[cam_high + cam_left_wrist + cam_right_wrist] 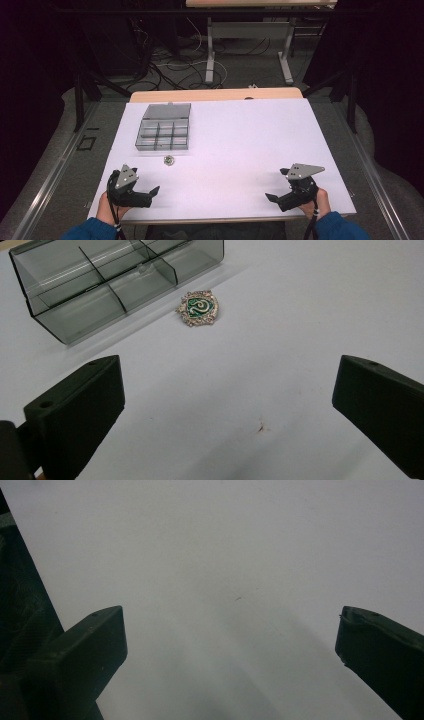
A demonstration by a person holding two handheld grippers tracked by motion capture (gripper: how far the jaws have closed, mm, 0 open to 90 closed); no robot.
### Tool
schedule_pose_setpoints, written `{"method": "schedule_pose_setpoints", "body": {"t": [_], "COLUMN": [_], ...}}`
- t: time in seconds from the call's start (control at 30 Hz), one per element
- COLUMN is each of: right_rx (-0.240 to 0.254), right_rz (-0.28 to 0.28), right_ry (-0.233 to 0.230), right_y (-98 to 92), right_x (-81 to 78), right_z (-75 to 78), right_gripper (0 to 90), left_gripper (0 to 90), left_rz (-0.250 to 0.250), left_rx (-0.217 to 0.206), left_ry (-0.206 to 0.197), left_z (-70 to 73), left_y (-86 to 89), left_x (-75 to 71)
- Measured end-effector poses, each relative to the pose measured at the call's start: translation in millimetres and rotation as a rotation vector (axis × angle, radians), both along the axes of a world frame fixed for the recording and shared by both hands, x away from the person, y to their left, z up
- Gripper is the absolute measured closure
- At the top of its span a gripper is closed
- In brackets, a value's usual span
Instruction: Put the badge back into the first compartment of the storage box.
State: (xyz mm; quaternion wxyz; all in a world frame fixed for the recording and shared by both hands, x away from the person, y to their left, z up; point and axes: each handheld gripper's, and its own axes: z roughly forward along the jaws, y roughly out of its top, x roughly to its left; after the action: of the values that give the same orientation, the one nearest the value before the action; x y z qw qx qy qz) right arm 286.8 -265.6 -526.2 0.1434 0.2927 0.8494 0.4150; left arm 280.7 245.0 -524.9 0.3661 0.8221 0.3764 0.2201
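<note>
A small green and silver crest badge (168,160) (198,308) lies flat on the white table, just in front of a clear grey compartment box (163,134) (75,285) whose lid stands open behind it. My left gripper (152,192) (227,405) rests near the table's front left edge, open, its jaws wide apart with only bare table between them; the badge lies ahead of it. My right gripper (271,197) (230,650) sits at the front right, also open and holding nothing, pointing over bare white surface.
The white tabletop (240,145) spreads wide between the two grippers and to the right of the box. Beyond the far edge are table legs (210,50) and cables on the floor. A dark floor strip (15,580) shows at the left of the right gripper view.
</note>
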Motion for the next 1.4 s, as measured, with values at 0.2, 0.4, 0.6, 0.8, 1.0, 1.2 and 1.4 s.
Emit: {"method": "schedule_pose_setpoints", "body": {"t": [0.2,0.4,0.6,0.8,1.0,1.2,1.4], "right_rx": [-0.002,0.005,0.005,0.006,0.013,-0.001,-0.006], "right_rz": [0.000,-0.010,-0.008,-0.008,-0.011,0.000,-0.006], "right_ry": [0.000,0.014,0.006,0.012,0.017,0.016,0.022], "right_y": [-0.2,0.0,0.2,-0.4,1.3,1.0,1.0], "right_x": [0.5,0.3,1.1,1.3,1.4,2.6,2.6], "right_z": [-0.1,-0.2,-0.7,-0.8,-1.9,-1.8,-1.8], "right_gripper": [0.0,0.0,0.0,0.0,0.0,0.0,0.0], "left_gripper": [0.4,0.5,0.7,0.7,0.5,0.4,0.4], "left_rz": [0.002,0.003,-0.002,-0.001,0.005,0.015,0.014], "left_rx": [0.003,0.007,0.015,0.017,0.011,0.007,0.014], "left_ry": [-0.003,-0.001,0.009,0.005,0.010,0.003,0.014], "left_z": [-0.1,0.0,-0.6,-1.8,-2.2,-3.7,-5.2], "left_y": [-0.9,-2.4,-6.2,-12.8,-13.4,-16.5,-20.3], "left_x": [1.0,3.6,8.2,14.3,19.5,25.0,32.0]}}
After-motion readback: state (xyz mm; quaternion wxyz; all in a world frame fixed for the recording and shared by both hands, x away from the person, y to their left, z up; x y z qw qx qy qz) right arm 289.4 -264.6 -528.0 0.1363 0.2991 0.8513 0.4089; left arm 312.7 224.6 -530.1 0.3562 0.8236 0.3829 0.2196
